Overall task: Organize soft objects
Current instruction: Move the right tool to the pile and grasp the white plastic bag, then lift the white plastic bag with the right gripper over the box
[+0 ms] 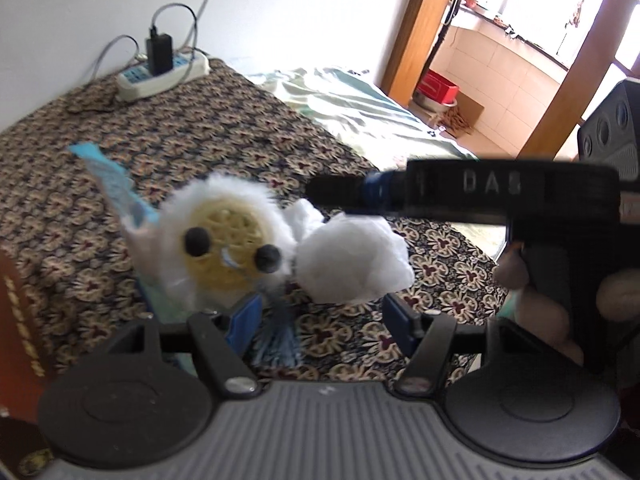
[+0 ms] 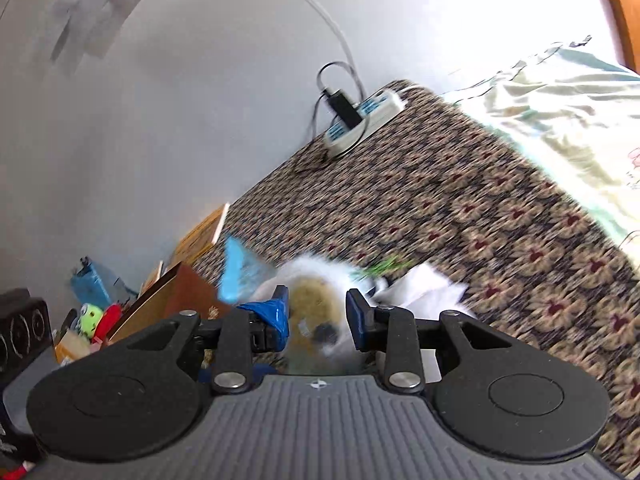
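Observation:
A fluffy white plush toy [image 1: 228, 240] with a yellow face and black eyes hangs over the patterned tablecloth [image 1: 200, 132]. A crumpled white bundle [image 1: 352, 260] sits against its right side. A clear bag with a blue header [image 1: 108, 184] stands up behind it. My right gripper [image 1: 348, 200] reaches in from the right, its finger across the top of the bundle. In the right wrist view the plush toy [image 2: 316, 308] fills the gap of my right gripper [image 2: 318, 314], pads pressed on its sides. My left gripper [image 1: 322, 322] stands open just below the toy, with only a blue fringe and cloth between its pads.
A power strip [image 1: 160, 72] with a black charger and cables lies at the table's far wall corner. A bed with a pale green sheet [image 1: 360, 104] borders the table. Brown boxes [image 2: 160, 304], small toys [image 2: 92, 316] and a black speaker [image 2: 20, 332] crowd one end. A hand [image 1: 540, 312] holds the right gripper.

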Motion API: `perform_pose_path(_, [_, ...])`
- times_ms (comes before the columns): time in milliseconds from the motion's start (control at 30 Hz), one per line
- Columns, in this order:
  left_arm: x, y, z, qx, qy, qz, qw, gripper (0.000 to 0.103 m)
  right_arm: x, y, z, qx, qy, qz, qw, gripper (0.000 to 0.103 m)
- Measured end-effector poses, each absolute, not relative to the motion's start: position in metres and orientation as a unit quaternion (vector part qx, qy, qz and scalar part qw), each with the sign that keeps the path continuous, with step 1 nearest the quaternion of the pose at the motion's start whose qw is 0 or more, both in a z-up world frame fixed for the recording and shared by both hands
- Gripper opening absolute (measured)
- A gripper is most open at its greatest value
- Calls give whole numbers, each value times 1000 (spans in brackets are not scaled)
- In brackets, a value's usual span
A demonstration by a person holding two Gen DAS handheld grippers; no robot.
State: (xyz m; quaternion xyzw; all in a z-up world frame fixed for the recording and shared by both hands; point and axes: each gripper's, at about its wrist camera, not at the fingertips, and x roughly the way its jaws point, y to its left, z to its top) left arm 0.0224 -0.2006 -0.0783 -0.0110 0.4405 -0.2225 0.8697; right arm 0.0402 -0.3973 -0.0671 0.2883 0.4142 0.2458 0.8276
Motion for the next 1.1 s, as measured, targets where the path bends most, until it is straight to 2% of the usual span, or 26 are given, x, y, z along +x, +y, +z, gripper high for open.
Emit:
perform_pose_path(233, [41, -219, -91, -18, 459, -229, 858, 65, 68, -427, -92, 311, 445, 196, 816, 15])
perform_pose_path(633, [59, -240, -113, -13, 494, -232, 838, 67, 83, -422, -133, 306, 528, 193, 769, 15])
perform_pose_path(1100, [47, -247, -128, -7, 504, -270, 820, 68, 40, -427, -128, 337, 563, 220, 721, 15])
